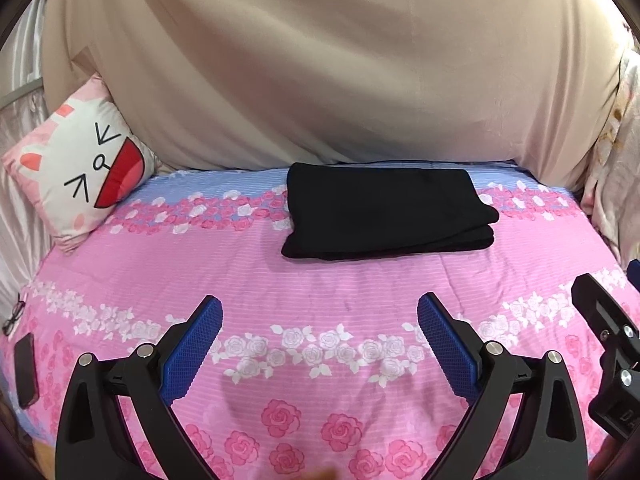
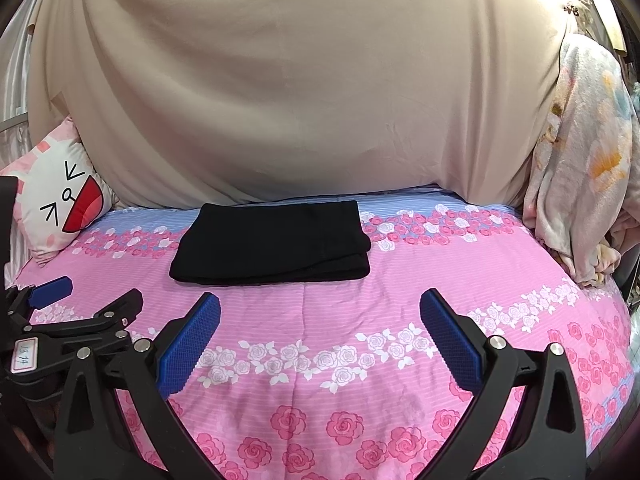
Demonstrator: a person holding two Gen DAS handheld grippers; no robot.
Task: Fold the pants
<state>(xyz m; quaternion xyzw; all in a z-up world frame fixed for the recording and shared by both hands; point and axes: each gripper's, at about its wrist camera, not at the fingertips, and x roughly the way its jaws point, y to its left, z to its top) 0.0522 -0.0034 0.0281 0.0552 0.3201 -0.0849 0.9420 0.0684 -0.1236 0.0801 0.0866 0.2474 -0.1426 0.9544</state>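
In the left wrist view, the left tongs [image 1: 320, 316] hang over the bed [image 1: 320, 280] with the two blue pads [image 1: 196, 348] wide apart and nothing between them. The black pants [image 1: 386, 210] lie folded in a neat flat stack near the far edge of the bed, a bit right of the middle, well apart from the tongs. A pillow with a cat face [image 1: 82, 168] leans at the far left corner. Only this view shows a dark phone [image 1: 26, 370] and a pair of glasses [image 1: 14, 312] by the left edge of the bed. Part of the right tongs pokes in at the right side.

In the right wrist view, the right tongs [image 2: 320, 314] also have their pads spread wide and hold nothing. Here the pants [image 2: 272, 242] sit left of the middle, by the far edge. The left tongs [image 2: 84, 300] show at the left, with a small white label [image 2: 25, 354] on them; they cover the near left part of the bed. Only this view shows well a fluffy flowered blanket [image 2: 580, 176] piled at the far right corner. A big beige cloth [image 2: 300, 88] hangs behind the bed. Nothing lies between the tongs and the pants.
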